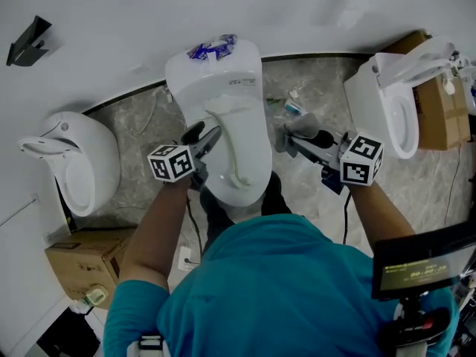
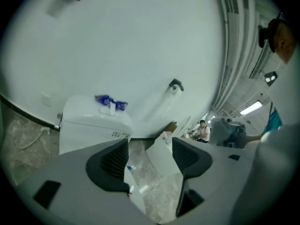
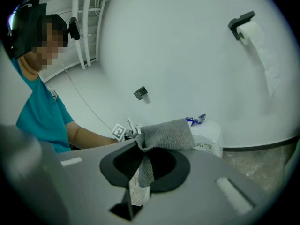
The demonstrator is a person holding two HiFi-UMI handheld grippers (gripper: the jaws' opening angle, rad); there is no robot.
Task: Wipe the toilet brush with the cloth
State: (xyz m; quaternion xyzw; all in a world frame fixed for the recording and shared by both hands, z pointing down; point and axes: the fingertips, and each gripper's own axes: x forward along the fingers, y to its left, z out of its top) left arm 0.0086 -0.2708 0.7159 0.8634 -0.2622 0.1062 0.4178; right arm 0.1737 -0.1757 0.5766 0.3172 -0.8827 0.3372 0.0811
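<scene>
- Cloth (image 3: 169,134): a grey, knitted-looking rag pinched in the right hand-held gripper (image 3: 144,162). One fold spreads over the top of the jaws and a narrow tail hangs down between the pads.
- In the head view the cloth (image 1: 300,127) shows as a grey bunch at the tip of the right hand-held gripper (image 1: 292,141). It is held in the air over the floor (image 1: 141,121), just beside the right flank of the middle toilet (image 1: 242,103).
- The right hand-held gripper is clenched on the cloth.
- The left hand-held gripper (image 2: 151,159) is released. Its jaws stand wide apart and nothing lies between the pads; only marbled floor and another toilet show through the gap.
- In the head view the left hand-held gripper (image 1: 207,138) hangs over the left rim of the middle toilet's bowl.
- A blue-and-white packet (image 1: 213,48) lies on the middle toilet's tank.
- A small white-and-teal item (image 1: 294,108) lies on the floor between the middle toilet and the right toilet (image 1: 372,103). It is too small to tell what it is.
- A third toilet (image 1: 82,162) stands at the left, with a cardboard box (image 1: 82,259) near it.
- A toilet-paper roll (image 3: 253,32) hangs from a black holder on the white wall.
</scene>
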